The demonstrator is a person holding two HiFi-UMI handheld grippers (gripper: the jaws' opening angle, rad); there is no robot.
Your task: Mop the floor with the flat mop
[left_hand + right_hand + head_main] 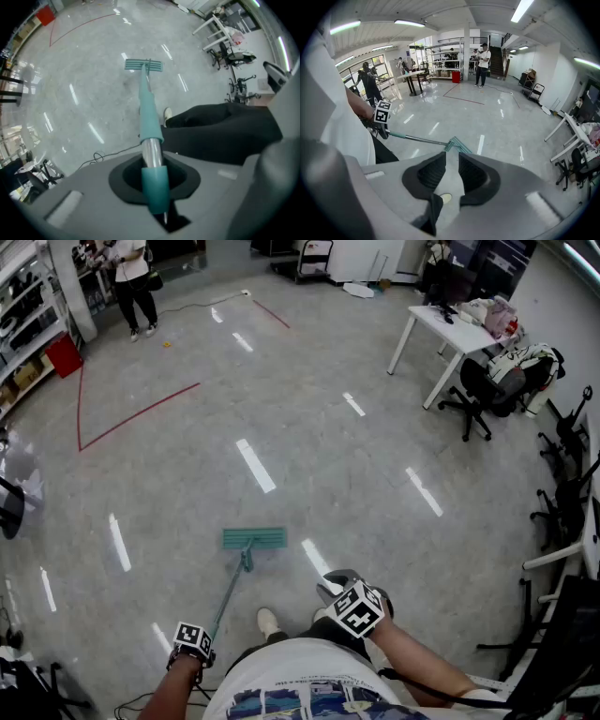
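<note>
The mop (254,539) is laid with its flat green head on the floor (309,427). From the head, the handle (228,592) is run back and up to the left gripper (154,182). That gripper's jaws are clamped around the teal grip at the handle's upper end, and bare metal tube is seen just past them. The left forearm is brought in low, behind and to the left of the head. It is angled forward and down, so that the gripper is aimed along the handle at the head.

The right gripper (451,176) is held behind and to the right of the head, in front of the person's body, with its marker cube turned upward. The right forearm is bent in toward it from further right. Its jaws are parted by a narrow gap and nothing is gripped; only floor and a pale shoe tip are seen through the gap. From its camera the head is seen just beyond the jaws.

A shoe (268,621) is planted just behind the head. A red line (131,418) is taped on the floor beyond the head and to its left. A white table (450,329) and a chair (487,390) are placed well beyond it to the right. A standing person (131,287) is seen far beyond it to the left.
</note>
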